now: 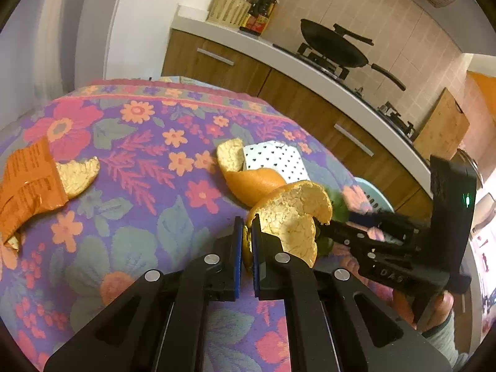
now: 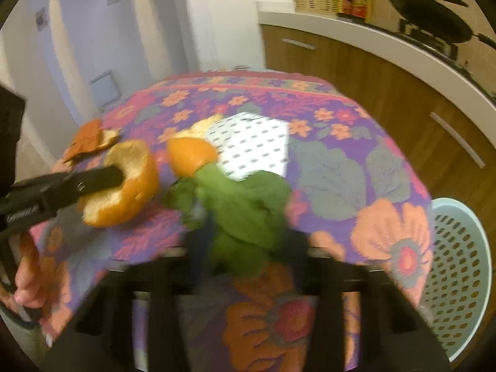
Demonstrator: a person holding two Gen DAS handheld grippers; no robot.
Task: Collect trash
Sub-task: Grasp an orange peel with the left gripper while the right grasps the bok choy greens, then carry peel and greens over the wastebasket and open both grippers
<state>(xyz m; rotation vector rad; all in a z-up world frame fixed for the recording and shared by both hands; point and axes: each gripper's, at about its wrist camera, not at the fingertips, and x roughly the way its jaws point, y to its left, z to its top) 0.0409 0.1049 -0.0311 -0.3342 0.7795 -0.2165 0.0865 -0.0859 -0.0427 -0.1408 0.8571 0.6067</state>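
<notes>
My left gripper (image 1: 247, 223) is shut on a large curled orange peel (image 1: 294, 217), held just above the floral tablecloth; it also shows in the right wrist view (image 2: 130, 186). My right gripper (image 2: 245, 235) is shut on a green leafy scrap (image 2: 245, 207), blurred by motion. A second orange peel (image 1: 248, 176) lies by a white dotted paper (image 1: 272, 161). A third peel (image 1: 77, 176) and an orange snack wrapper (image 1: 28, 186) lie at the left.
A pale blue perforated basket (image 2: 458, 272) stands beside the table's right edge. Behind are wooden cabinets (image 1: 310, 99), a white counter with a black wok (image 1: 334, 46), bottles and a wicker basket.
</notes>
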